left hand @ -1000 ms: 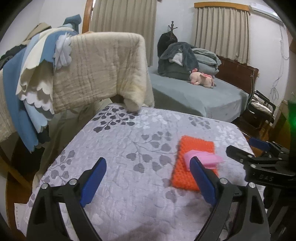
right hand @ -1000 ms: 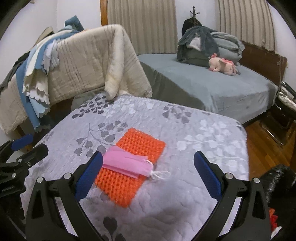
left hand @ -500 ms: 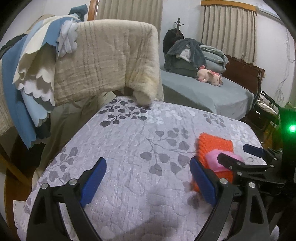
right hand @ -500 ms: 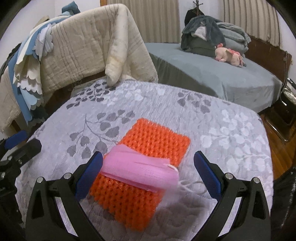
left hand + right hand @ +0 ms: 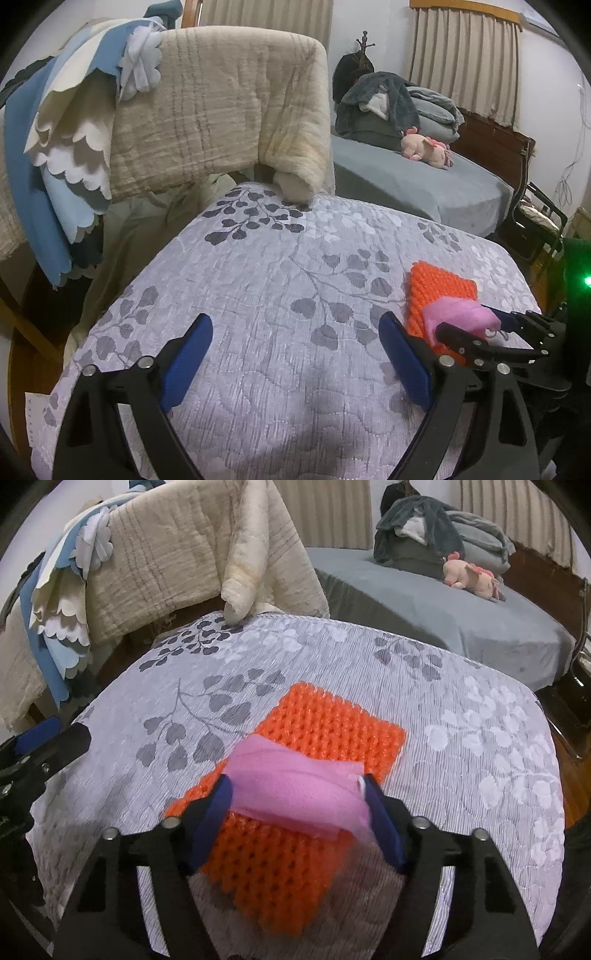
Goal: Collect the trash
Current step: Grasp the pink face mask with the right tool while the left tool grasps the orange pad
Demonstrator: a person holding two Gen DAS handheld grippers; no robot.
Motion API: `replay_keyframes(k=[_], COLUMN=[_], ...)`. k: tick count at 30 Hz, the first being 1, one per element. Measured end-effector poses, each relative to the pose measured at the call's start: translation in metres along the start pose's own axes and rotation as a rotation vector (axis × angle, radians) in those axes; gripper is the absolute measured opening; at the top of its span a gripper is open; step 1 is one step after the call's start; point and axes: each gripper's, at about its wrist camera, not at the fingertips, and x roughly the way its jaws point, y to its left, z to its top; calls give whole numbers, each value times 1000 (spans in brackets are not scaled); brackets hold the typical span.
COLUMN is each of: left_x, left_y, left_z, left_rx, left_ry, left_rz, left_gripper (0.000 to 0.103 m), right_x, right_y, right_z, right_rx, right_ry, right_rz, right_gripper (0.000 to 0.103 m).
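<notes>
A pink face mask (image 5: 295, 786) lies bunched on an orange foam net (image 5: 332, 731) on the grey leaf-patterned quilt (image 5: 461, 720). My right gripper (image 5: 295, 794) is closing on the mask: both blue pads touch its ends and the cloth bulges up between them. The left wrist view shows the same mask (image 5: 458, 314) on the net (image 5: 439, 288), caught in the right gripper (image 5: 472, 325) at the right edge. My left gripper (image 5: 295, 325) hangs open over bare quilt (image 5: 277, 277), left of the net, with nothing between its fingers.
Cream and blue blankets (image 5: 221, 110) hang over a rail at the quilt's far left edge. Beyond lies a grey bed (image 5: 424, 192) with a pink plush toy (image 5: 424, 147) and piled bedding. A dark folding chair (image 5: 535, 221) stands at the right over wood floor.
My right gripper came down over the mask and its jaws narrowed until the pads met it, bunching the cloth. My left gripper drifted left, away from the net, still open.
</notes>
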Motion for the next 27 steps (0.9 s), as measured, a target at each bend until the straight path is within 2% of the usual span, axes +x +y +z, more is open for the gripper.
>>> replay_keyframes(k=[7, 11, 18, 27], left_x=[1, 2, 5, 28], left_y=[-12, -23, -45, -80], left_z=[2, 2, 5, -2], left_rx=[6, 20, 42, 73], left_ry=[10, 16, 29, 92], left_rz=[-8, -19, -43, -91], left_gripper=[90, 90, 90, 88], right_x=[-7, -16, -46, -58], right_y=[-6, -16, -42, -82], right_z=[-6, -4, -2, -15], right_rx=[-4, 23, 76, 139], right_ry=[-4, -8, -57, -50], right_rz=[-28, 5, 2, -52], right_gripper=[33, 14, 11, 11])
